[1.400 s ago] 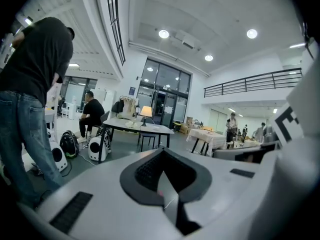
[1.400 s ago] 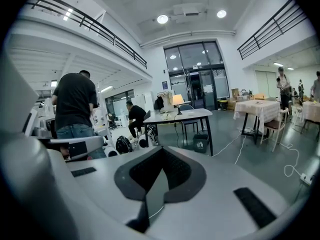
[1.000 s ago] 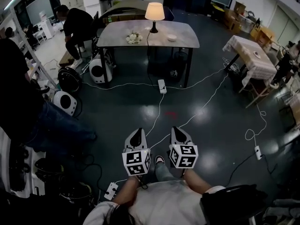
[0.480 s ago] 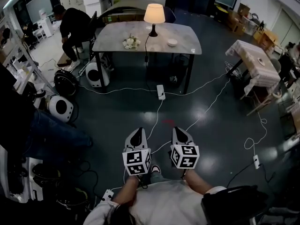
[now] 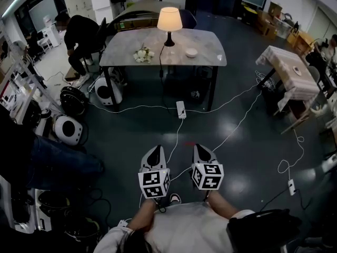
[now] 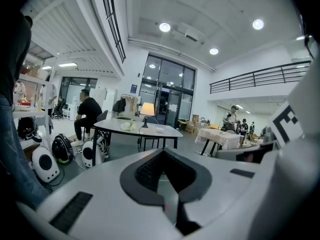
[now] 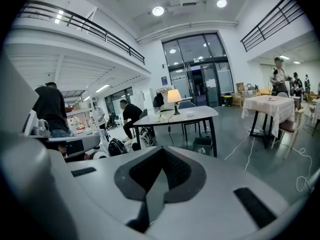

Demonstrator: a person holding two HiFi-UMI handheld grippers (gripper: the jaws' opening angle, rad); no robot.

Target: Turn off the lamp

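Note:
The lamp (image 5: 169, 20) is lit, with a cream shade on a dark stem. It stands at the back of a grey table (image 5: 205, 59) far ahead of me, and its cord hangs down the table's front. In the left gripper view the lamp (image 6: 147, 109) shows small above the jaws, and in the right gripper view the lamp (image 7: 174, 97) does too. My left gripper (image 5: 154, 152) and right gripper (image 5: 202, 148) are held side by side in front of me over the dark floor, well short of the table. Both are shut with nothing in them.
White flowers (image 5: 140, 54) and a small bowl (image 5: 191, 52) share the table. A power strip (image 5: 180, 109) and white cables lie across the floor ahead. A seated person (image 5: 79, 29) and round white devices (image 5: 67, 129) are at the left. A cloth-covered table (image 5: 287, 70) stands at the right.
The table and lamp have drawn nearer and sit lower in the head view as I walk forward. Both grippers keep their place in front of me and stay shut.

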